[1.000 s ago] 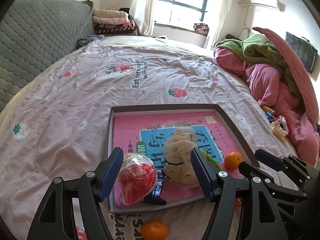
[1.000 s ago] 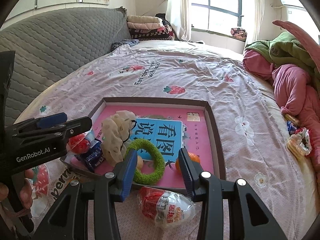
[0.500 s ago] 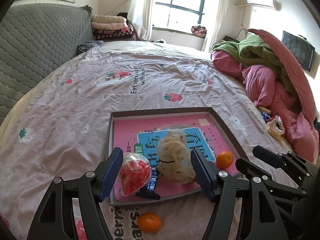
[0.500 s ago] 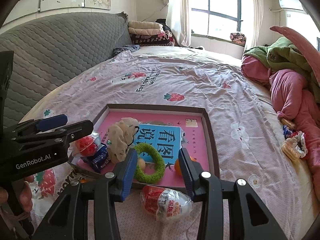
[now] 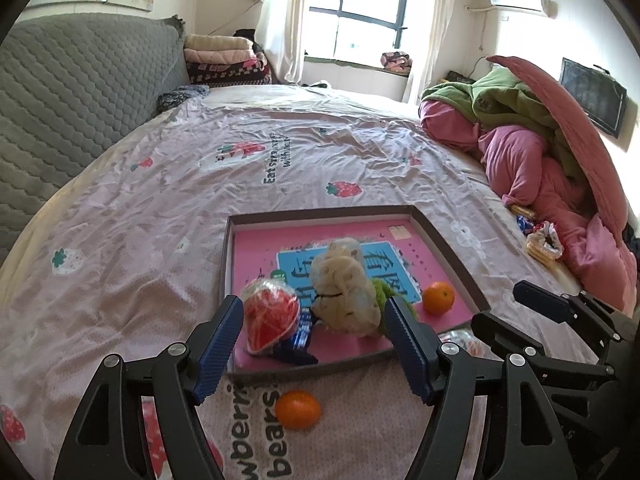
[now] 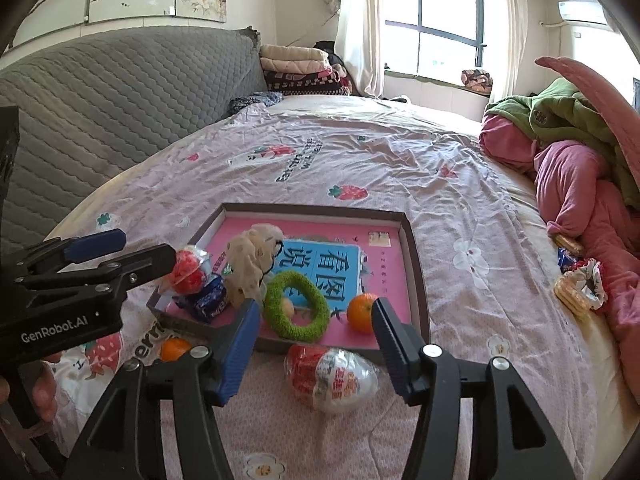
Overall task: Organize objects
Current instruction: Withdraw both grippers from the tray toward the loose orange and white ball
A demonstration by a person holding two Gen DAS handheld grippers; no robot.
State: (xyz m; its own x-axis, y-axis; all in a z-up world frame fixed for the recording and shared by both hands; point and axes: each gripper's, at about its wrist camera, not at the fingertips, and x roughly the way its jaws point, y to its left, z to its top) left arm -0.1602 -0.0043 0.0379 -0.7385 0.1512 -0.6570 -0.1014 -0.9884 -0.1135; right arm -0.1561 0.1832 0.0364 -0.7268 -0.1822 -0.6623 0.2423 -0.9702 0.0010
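My right tool (image 6: 316,344) is opening with nothing in it, above the egg (image 6: 332,376) on the bed (image 6: 360,168) that belongs in the tray (image 6: 416,276); my left tool (image 5: 314,344) is wide and empty.

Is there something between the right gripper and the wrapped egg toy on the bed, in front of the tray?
Nothing visible. The egg toy lies on the bedsheet just outside the tray's near wall, directly ahead of the right gripper, whose jaws are opening with nothing between them. The green ring and orange sit beyond, inside the tray.
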